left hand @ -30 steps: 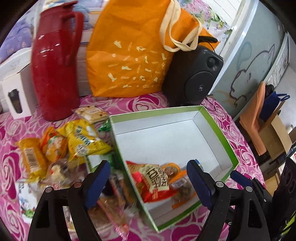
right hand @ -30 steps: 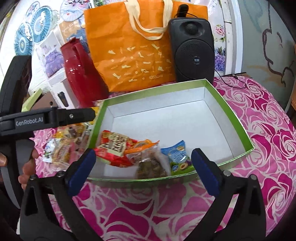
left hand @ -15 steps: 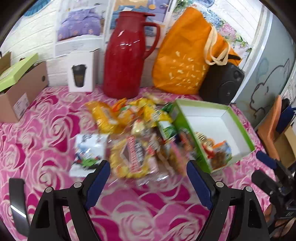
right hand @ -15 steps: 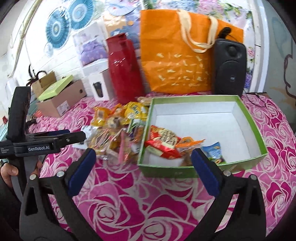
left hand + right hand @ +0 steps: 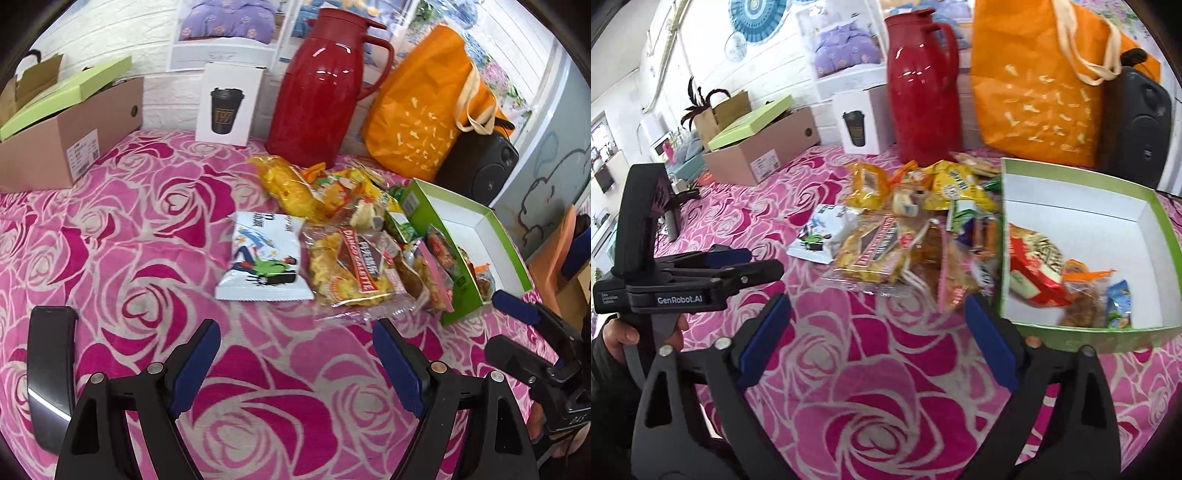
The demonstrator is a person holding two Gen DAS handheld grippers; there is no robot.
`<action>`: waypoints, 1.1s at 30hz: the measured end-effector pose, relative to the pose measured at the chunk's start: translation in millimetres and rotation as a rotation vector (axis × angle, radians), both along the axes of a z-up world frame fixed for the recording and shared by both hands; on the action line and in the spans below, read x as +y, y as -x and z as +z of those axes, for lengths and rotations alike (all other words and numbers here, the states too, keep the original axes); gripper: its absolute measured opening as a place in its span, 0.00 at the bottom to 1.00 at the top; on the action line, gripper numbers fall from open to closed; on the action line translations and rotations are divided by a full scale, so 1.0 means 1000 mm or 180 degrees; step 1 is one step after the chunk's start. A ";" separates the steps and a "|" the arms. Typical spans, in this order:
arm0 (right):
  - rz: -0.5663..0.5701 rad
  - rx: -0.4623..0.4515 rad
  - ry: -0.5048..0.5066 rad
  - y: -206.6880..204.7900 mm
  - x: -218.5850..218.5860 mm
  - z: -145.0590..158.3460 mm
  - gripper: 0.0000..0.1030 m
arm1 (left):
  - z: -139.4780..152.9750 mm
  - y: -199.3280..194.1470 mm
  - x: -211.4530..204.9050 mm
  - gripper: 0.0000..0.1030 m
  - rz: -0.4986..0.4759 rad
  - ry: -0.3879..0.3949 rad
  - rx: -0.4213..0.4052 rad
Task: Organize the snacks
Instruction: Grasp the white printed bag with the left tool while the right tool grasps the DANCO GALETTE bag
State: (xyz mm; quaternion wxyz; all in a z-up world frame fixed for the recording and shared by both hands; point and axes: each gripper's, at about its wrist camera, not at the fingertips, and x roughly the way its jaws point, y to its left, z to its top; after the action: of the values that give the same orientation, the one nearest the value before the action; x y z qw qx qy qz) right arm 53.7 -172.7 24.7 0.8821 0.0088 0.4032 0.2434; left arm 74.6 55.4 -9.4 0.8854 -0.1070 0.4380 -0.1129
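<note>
Snacks (image 5: 343, 236) lie heaped just left of the green box (image 5: 428, 218), touching its wall, on the pink rose cloth (image 5: 147, 229); a white packet (image 5: 264, 258) sits at the heap's far side from the box. Inside the box rest a red packet (image 5: 1034, 269) and a blue one (image 5: 1119, 302). Left gripper (image 5: 295, 369) and right gripper (image 5: 877, 339) both hover before the box, spread wide and gripping nothing.
</note>
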 end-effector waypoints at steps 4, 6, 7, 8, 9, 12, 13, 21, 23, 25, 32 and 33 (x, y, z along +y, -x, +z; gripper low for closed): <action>0.0168 0.0184 -0.0022 -0.013 0.023 -0.015 0.77 | -0.004 -0.016 0.016 0.84 0.0049 0.0016 0.0025; 0.0194 0.0267 -0.0067 -0.020 0.032 -0.022 0.77 | -0.008 -0.029 0.019 0.84 0.0041 0.0019 0.0045; 0.0177 0.0310 -0.0074 -0.024 0.035 -0.027 0.77 | -0.009 -0.036 0.018 0.84 0.0028 0.0017 0.0057; 0.0146 0.0326 -0.0068 -0.027 0.037 -0.030 0.77 | -0.012 -0.044 0.016 0.84 0.0003 0.0001 0.0073; 0.0102 0.0330 -0.0044 -0.030 0.039 -0.032 0.77 | -0.015 -0.052 0.014 0.84 -0.0029 -0.0023 0.0085; 0.0043 0.0390 -0.0011 -0.036 0.041 -0.038 0.78 | -0.026 -0.074 0.006 0.83 -0.0097 -0.0062 0.0159; 0.0034 0.0402 -0.0002 -0.037 0.041 -0.039 0.78 | -0.029 -0.080 0.004 0.83 -0.0122 -0.0044 0.0179; -0.0101 0.0389 0.0133 -0.052 0.047 -0.045 0.94 | -0.054 -0.097 0.008 0.59 -0.0182 0.0004 0.0334; -0.0122 0.0413 0.0133 -0.057 0.049 -0.048 0.94 | -0.052 -0.088 0.015 0.59 -0.0155 -0.0003 0.0345; -0.0125 0.0427 0.0145 -0.062 0.055 -0.051 0.94 | -0.050 -0.076 0.023 0.59 -0.0122 0.0016 0.0358; -0.0300 0.0232 0.0613 -0.085 0.084 -0.063 0.97 | -0.053 -0.049 0.053 0.59 0.0086 0.0019 0.0423; -0.0294 0.0218 0.0690 -0.086 0.087 -0.066 0.96 | -0.054 -0.048 0.055 0.60 0.0102 0.0011 0.0428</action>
State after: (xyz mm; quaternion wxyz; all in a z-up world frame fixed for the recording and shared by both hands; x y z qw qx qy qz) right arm 139.9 -86.1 -41.5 0.8739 -0.0598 0.4561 0.1570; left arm 122.7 110.6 -63.4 0.8555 -0.1229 0.4946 -0.0920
